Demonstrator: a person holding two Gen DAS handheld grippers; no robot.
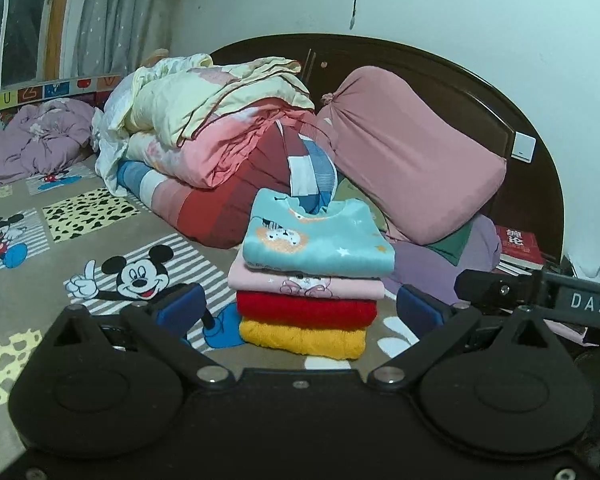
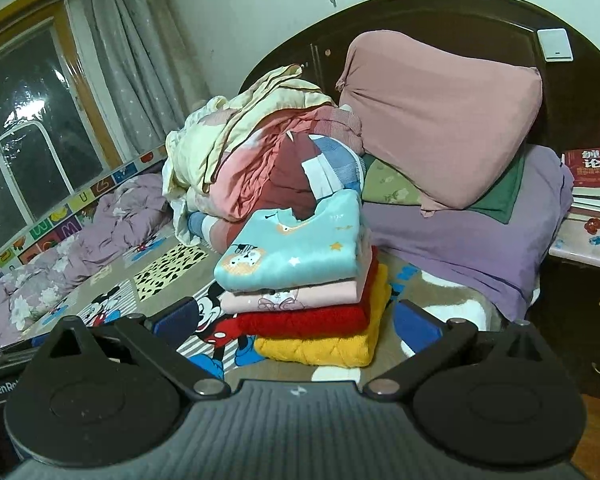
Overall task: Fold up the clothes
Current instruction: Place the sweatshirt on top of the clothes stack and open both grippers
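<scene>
Four folded garments sat stacked on the bed (image 1: 28,292): blue top (image 1: 320,240), pink top (image 1: 308,282), red sweater (image 1: 306,310), yellow sweater (image 1: 304,340). Both left gripper (image 1: 300,312) and right gripper (image 2: 298,322) hung near the stack, fingers released, empty. Folding looked finished; next would mean finding another unfolded garment.

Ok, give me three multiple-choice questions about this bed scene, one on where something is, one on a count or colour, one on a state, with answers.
1. Where is the pink pillow?
A. Against the headboard
B. Under the stack
C. By the window

2. How many garments are in the folded stack?
A. Two
B. Four
C. Six

3. How is the left gripper?
A. Shut on the yellow sweater
B. Open, empty
C. Shut on the blue top

Answers: 1 A, it leans on the dark wood. 2 B, blue, pink, red and yellow layers show. 3 B, its fingers stand apart around nothing.
</scene>
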